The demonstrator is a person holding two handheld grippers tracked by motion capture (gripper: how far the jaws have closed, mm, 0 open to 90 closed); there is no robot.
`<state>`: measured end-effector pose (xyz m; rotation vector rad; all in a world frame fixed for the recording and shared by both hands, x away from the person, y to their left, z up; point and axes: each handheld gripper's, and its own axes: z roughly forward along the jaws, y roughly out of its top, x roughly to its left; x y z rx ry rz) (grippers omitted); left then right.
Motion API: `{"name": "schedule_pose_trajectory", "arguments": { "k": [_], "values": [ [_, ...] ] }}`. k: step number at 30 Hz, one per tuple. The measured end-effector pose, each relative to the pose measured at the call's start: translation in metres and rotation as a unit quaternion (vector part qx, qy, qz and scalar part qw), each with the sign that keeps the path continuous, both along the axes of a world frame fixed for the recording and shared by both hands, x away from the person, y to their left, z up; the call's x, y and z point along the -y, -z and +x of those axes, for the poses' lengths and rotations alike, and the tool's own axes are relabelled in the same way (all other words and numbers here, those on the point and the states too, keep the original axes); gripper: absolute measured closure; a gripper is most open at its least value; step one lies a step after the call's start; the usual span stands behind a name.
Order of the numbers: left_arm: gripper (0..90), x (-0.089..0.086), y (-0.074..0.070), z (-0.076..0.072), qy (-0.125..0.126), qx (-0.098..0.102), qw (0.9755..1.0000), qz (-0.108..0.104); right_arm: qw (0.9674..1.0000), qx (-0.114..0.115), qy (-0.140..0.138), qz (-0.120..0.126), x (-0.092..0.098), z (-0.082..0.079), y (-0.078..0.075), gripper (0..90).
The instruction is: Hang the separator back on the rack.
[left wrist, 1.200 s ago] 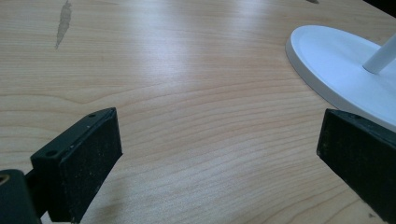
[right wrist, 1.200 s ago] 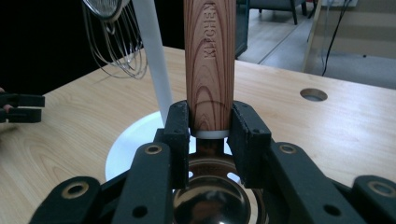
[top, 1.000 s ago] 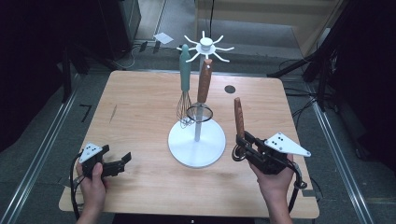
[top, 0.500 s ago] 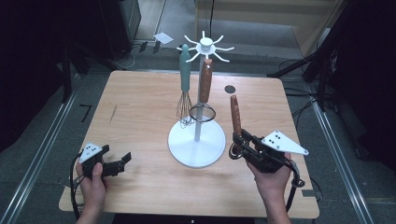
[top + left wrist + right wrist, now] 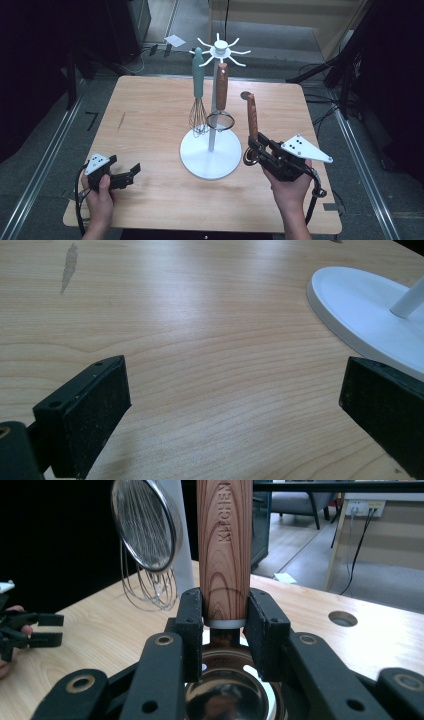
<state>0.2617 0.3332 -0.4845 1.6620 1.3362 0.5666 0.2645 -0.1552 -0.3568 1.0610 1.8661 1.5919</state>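
Your right gripper has edged the ladle a little left toward the stand since a second ago, jaws clamped low on its wooden handle, which points up, right of the stand's base. Next, I'd judge, comes lifting it to a free hook. Your left gripper rests near left, jaws wide, empty.

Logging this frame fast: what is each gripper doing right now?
Left gripper: open, nothing between its jaws, low over the table.
Right gripper: closed on the wooden-handled utensil, handle pointing up beside the white rack.
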Motion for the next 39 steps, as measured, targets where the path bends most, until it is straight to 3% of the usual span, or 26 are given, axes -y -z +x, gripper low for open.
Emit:
{"name": "schedule_pose_trajectory", "arguments": {
  "k": [24, 39],
  "values": [
    [0.3, 0.000, 0.000, 0.000, -0.001, -0.001, 1.0000, 0.001, 0.9991, 0.038, -0.009, 0.016, -0.012, 0.002, -0.031, 71.7],
    [0.3, 0.000, 0.000, 0.000, -0.006, -0.001, 1.0000, 0.001, 0.9983, 0.049, -0.013, 0.027, -0.016, 0.003, -0.045, 71.7]
  ]
}}
